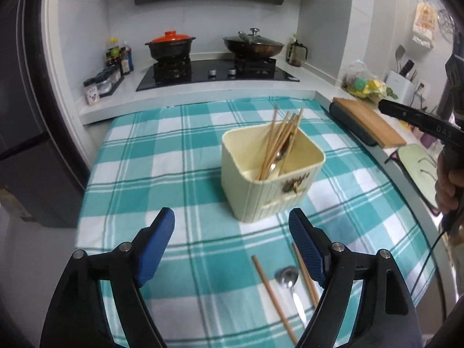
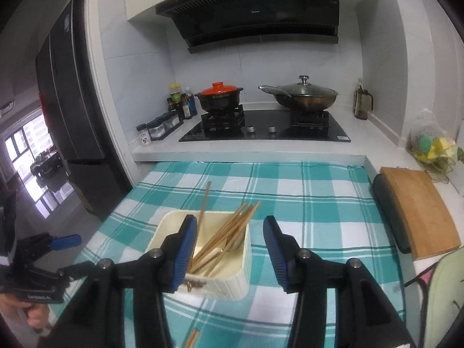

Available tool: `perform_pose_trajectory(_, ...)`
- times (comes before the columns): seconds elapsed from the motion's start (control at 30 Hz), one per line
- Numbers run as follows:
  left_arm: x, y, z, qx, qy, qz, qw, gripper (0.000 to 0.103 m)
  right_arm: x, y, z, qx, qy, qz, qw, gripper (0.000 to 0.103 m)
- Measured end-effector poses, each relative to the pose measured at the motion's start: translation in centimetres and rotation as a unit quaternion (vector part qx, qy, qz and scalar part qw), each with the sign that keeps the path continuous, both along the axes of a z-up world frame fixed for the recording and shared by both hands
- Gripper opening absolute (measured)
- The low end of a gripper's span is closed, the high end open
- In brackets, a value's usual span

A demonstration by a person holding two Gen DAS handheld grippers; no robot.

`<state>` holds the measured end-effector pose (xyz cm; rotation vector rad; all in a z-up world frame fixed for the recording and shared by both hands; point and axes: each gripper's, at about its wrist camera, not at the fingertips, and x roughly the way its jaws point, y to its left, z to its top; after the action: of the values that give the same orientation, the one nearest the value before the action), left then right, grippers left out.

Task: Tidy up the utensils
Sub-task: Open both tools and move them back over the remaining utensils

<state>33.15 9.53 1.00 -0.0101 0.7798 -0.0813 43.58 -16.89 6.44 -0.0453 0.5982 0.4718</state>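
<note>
On the teal-and-white checked cloth (image 1: 162,156) your cream utensil box (image 1: 271,187) stands upright, well inside the cloth's edges, with a bundle of wooden chopsticks (image 1: 285,133) leaning in it, their tips sticking out above the rim, and a metal spoon (image 1: 279,156) lying among them. Nearer to you, loose on the cloth, lie two more chopsticks (image 1: 274,295) with a second metal spoon (image 1: 290,282) between them; one of the sticks is partly hidden behind your left gripper's right finger. Your left gripper (image 1: 232,229) hovers just short of the box with its blue pads spread wide and nothing between them; the loose pieces lie below and to the right of the gap. Your right gripper (image 2: 229,249) is over the box, jaws parted and gripping nothing, its left pad in front of the box's near corner, so you cannot tell whether it touches the rim. Each gripper shows at the edge of the other's view, with your hand (image 1: 448,185) on its handle. Beyond the cloth, the white counter holds a black hob (image 2: 266,130) with an orange-lidded pot (image 2: 219,97) and a lidded wok (image 2: 301,95), sauce bottles (image 2: 181,103) to the left. A wooden cutting board (image 2: 417,211) lies to the right of the cloth.
</note>
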Motion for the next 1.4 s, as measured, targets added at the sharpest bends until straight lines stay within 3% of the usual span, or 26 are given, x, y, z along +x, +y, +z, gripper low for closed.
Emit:
perform_pose_trajectory(0.2,-8.4,1.1,-2.8,0.001,0.007,0.014,0.9999,0.095,-8.6,-3.7,-2.1,-0.052,-0.011,0.012,0.999,0.050)
perform_pose_trajectory(0.43,-13.1,-1.2,-10.6,-0.060,0.036,0.050,0.9963,0.095,-18.0,-6.1,-12.2,-0.062,0.027,-0.032,0.997,0.050)
perform_pose_trajectory(0.6,-13.4,-3.0,-13.6,-0.075,0.057,0.063,0.9936,0.095,-21.2,-5.2,-18.6,-0.032,0.102,-0.038,0.994,0.049)
perform_pose_trajectory(0.87,-14.4,-2.8,-14.0,-0.081,0.046,0.085,0.9921,0.095,-20.6,-2.0,-20.3,-0.009,0.165,-0.011,0.986,0.025)
perform_pose_trajectory(1.1,-15.6,-2.3,-14.3,-0.054,0.038,0.102,0.9927,0.095,-17.9,2.7,-21.0,-0.021,0.195,0.005,0.980,0.019)
perform_pose_trajectory(1.3,-15.8,-1.1,-14.7,-0.063,0.040,0.112,0.9909,0.095,-16.4,4.5,-22.4,-0.034,0.228,-0.004,0.973,0.015)
perform_pose_trajectory(1.4,-15.6,-0.8,-15.0,-0.067,0.044,0.116,0.9901,0.095,-16.4,5.0,-22.3,-0.051,0.220,-0.007,0.974,0.015)
